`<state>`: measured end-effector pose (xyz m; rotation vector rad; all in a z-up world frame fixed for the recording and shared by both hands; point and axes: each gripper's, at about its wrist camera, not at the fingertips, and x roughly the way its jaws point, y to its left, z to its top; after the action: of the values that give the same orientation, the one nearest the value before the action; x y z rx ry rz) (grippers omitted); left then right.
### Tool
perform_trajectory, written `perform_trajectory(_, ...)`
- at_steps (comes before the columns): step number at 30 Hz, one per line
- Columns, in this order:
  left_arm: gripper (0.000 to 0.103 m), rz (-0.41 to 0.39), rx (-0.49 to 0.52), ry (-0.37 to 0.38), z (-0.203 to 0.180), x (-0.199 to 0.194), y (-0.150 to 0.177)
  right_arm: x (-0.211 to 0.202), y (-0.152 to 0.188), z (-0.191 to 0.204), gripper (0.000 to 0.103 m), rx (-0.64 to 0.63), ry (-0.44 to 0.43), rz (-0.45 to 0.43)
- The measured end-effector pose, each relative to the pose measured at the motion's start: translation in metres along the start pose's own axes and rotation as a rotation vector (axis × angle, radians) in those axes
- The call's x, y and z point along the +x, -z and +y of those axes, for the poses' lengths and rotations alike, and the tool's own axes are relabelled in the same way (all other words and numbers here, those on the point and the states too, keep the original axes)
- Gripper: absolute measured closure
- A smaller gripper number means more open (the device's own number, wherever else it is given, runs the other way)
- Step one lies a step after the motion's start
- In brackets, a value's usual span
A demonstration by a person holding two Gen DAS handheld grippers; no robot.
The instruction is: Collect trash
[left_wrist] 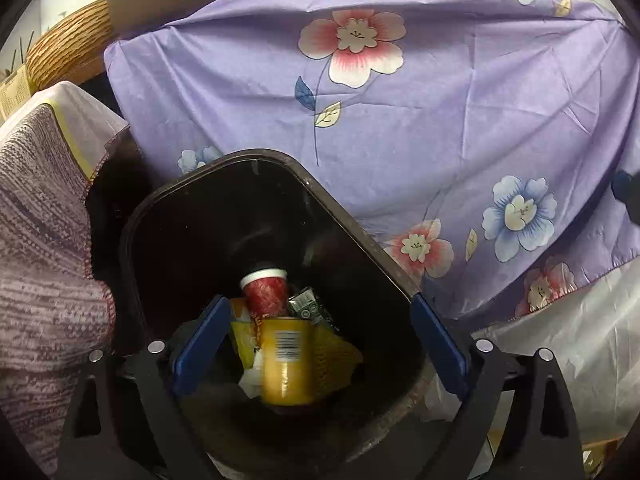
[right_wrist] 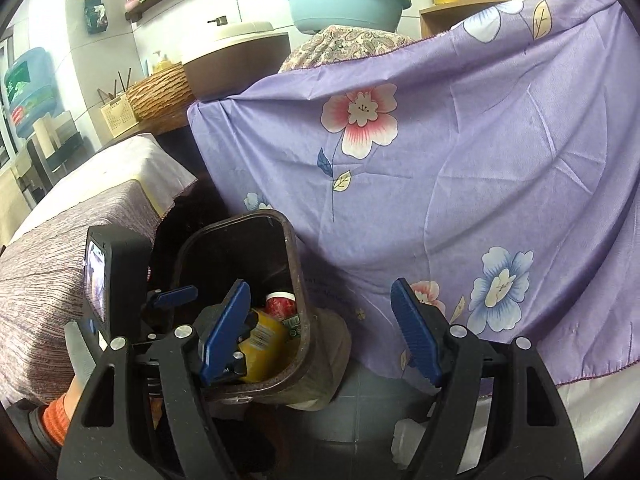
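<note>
A dark brown trash bin [left_wrist: 132,240] stands open on the floor. Inside lie a yellow can [left_wrist: 286,360], a red cup with a white rim [left_wrist: 266,292], a green pack [left_wrist: 308,306], a yellow wrapper [left_wrist: 338,356] and crumpled white paper [left_wrist: 252,378]. My left gripper [left_wrist: 318,300] hangs over the bin's mouth, open, its blue pads wide of the can and touching nothing. The right wrist view shows the bin [right_wrist: 298,280] with one left finger [right_wrist: 176,295] above it. My right gripper [right_wrist: 320,284] is open and empty, just right of the bin.
A purple floral cloth [left_wrist: 440,100] drapes a table behind and right of the bin. A striped cloth-covered surface [left_wrist: 40,240] is close on the left. A hand with an orange cuff [right_wrist: 56,420] holds the left gripper. Grey tiled floor [right_wrist: 352,420] with a white object [right_wrist: 408,444] lies below.
</note>
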<state>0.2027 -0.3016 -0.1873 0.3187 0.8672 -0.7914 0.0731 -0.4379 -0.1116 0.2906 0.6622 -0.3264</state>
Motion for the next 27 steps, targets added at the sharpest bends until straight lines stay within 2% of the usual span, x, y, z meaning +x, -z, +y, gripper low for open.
perform_trajectory(7,0.006,-0.090,-0.014,0.043,-0.007,-0.053,0.015,-0.015,-0.004,-0.009,0.026,0.024,0.022,-0.039)
perform_trajectory(10,0.006,-0.155,-0.006,0.060,-0.013,-0.089,0.024,-0.021,-0.009,-0.012,0.026,0.036,0.033,-0.055)
perform_trajectory(14,0.006,-0.267,0.007,0.041,-0.016,-0.145,0.033,-0.035,-0.011,-0.005,0.024,0.019,0.057,-0.097)
perform_trajectory(16,0.006,-0.346,0.006,0.006,-0.013,-0.179,0.038,-0.045,-0.012,0.005,0.013,-0.007,0.064,-0.128)
perform_trajectory(18,0.005,-0.431,-0.011,-0.038,-0.005,-0.212,0.046,-0.059,-0.011,0.020,0.009,-0.032,0.048,-0.172)
perform_trajectory(20,0.005,-0.481,-0.037,-0.079,0.006,-0.236,0.053,-0.072,-0.009,0.038,0.007,-0.064,0.023,-0.209)
perform_trajectory(27,0.005,-0.550,-0.137,-0.268,0.038,-0.288,0.086,-0.118,0.001,0.100,0.006,-0.163,-0.109,-0.334)
